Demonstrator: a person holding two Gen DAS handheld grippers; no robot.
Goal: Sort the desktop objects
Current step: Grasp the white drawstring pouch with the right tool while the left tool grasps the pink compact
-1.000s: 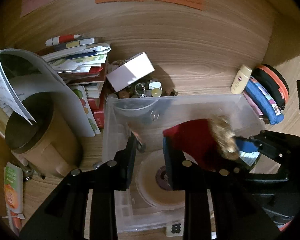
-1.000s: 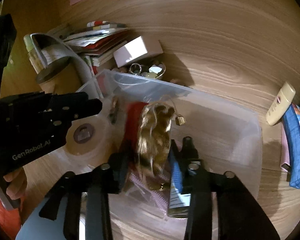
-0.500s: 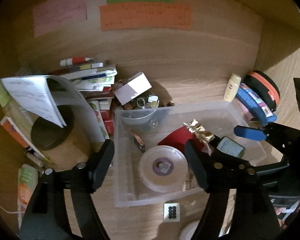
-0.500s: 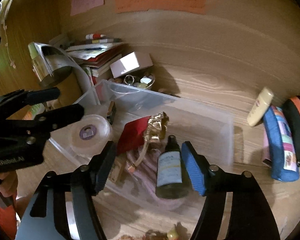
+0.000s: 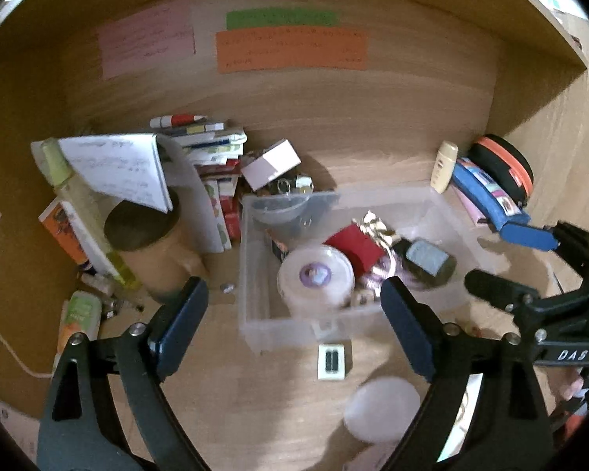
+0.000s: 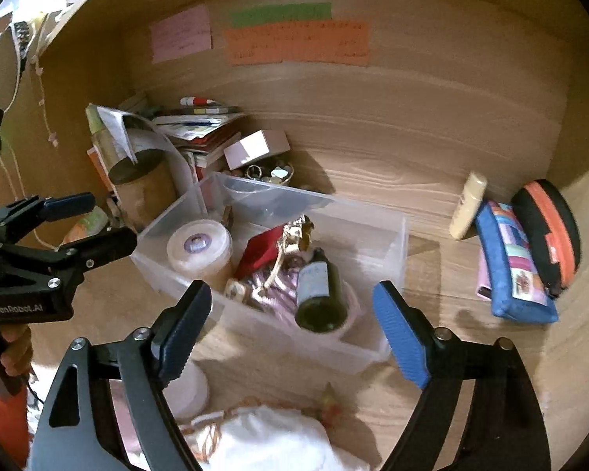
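Observation:
A clear plastic bin (image 5: 255, 306) (image 6: 377, 219) stands on the wooden desk. In it lie a red box with a gold bow (image 5: 353, 241) (image 6: 263, 249), a round white tub (image 5: 314, 278) (image 6: 198, 245) and a dark bottle (image 5: 426, 257) (image 6: 320, 286). My left gripper (image 5: 294, 325) is open and empty, pulled back above the bin's near edge. My right gripper (image 6: 290, 327) is open and empty, above the bin's front right corner. Each gripper shows in the other's view, the right one (image 5: 506, 259) and the left one (image 6: 86, 219).
Left of the bin stand a brown cylinder (image 5: 149, 251), a stack of books and papers (image 5: 212, 157) and a white box on a bowl of trinkets (image 5: 271, 163). A cream tube (image 6: 467, 204), blue pouch (image 6: 510, 263) and black-orange case (image 6: 549, 227) lie right. A white bundle (image 6: 271, 439) lies near.
My right gripper let go of the red box with the gold bow into the bin and opened. Both grippers opened wide and drew back and up from the bin.

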